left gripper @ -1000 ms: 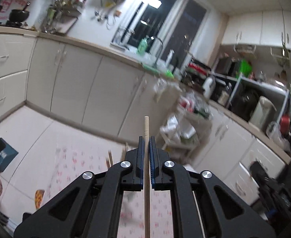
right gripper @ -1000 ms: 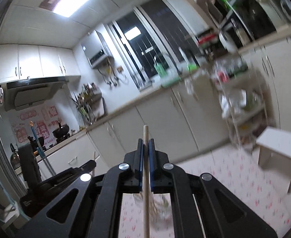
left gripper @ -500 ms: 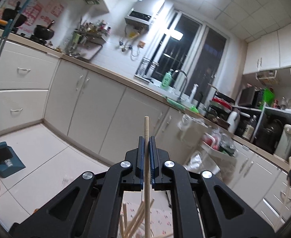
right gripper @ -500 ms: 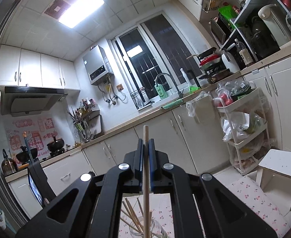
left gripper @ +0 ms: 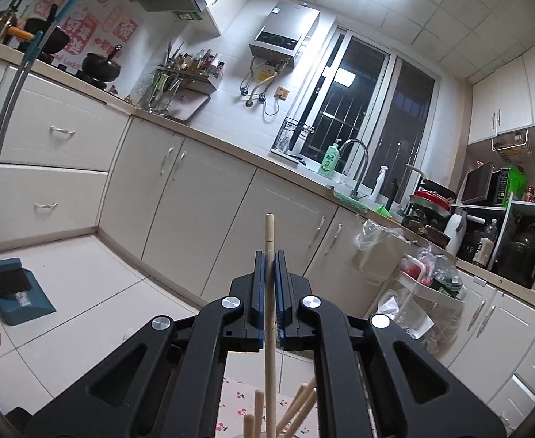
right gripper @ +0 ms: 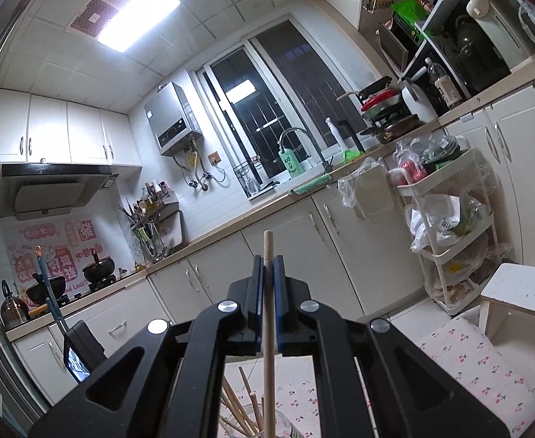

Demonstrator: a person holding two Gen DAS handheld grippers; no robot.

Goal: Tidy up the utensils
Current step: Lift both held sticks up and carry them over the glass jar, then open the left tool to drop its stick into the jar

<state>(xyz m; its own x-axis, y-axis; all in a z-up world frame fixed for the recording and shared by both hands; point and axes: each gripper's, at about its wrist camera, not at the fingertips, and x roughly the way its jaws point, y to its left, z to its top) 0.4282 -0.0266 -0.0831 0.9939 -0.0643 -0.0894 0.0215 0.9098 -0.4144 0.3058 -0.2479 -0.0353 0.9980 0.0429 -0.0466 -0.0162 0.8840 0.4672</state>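
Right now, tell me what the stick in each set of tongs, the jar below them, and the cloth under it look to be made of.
Chopstick in the left tongs: pale, matte, unvarnished-looking; probably wood or bamboo.
Chopstick in the right tongs: same pale matte look, likely the same.
Jar: see-through with a glossy rim; glass or clear plastic, cannot tell which.
Tablecloth: white with cherry print, smooth; fabric or vinyl, unclear.

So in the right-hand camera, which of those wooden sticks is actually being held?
The upright chopstick clamped between the right gripper fingers; the other chopsticks lean loose in the glass jar below.
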